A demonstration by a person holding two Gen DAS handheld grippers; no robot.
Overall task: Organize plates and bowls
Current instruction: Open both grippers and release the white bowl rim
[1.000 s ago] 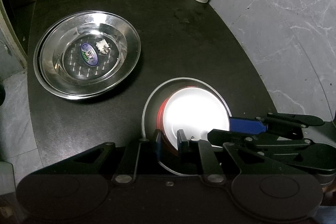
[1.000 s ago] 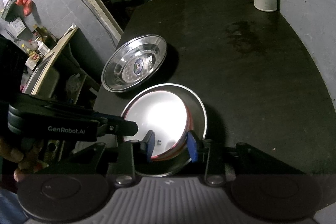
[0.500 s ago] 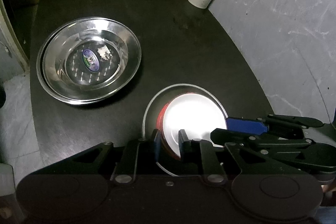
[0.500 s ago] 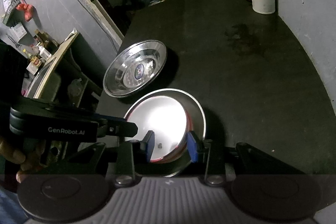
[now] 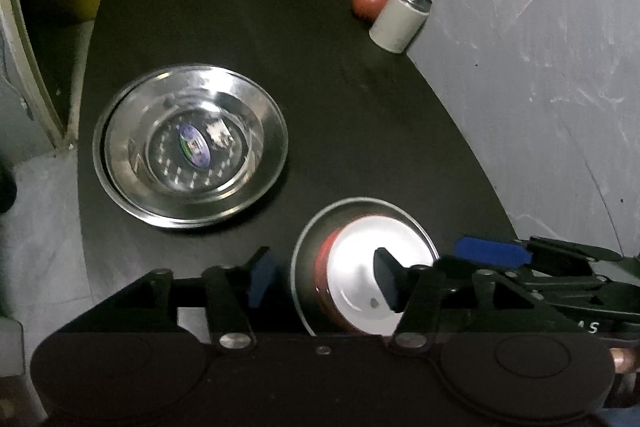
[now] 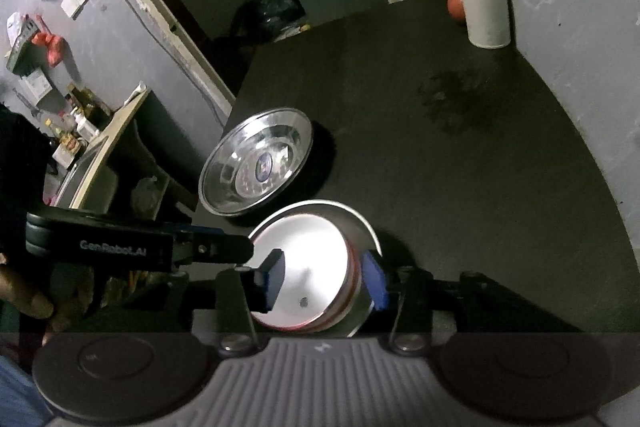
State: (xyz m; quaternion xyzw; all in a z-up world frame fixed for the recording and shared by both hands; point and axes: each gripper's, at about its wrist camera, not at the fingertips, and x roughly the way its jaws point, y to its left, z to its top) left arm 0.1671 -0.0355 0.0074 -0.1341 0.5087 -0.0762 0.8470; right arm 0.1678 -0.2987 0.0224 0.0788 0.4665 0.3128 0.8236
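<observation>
Both claws are letting go now. The left claw (image 5: 322, 285), a second ago pinched on the steel plate (image 5: 304, 259) rim, is spreading, and the right claw (image 6: 326, 281) is widening around the red-rimmed bowls (image 6: 304, 267), probably stacked fine on the surface (image 6: 460, 167).

The black table (image 6: 460, 187) lies bare across its middle and right; steel plates (image 5: 192, 147) block the left, nested bowls (image 5: 360, 263) the near edge, a canister (image 6: 485, 11) with a red ball (image 5: 370, 3) the far right corner.
</observation>
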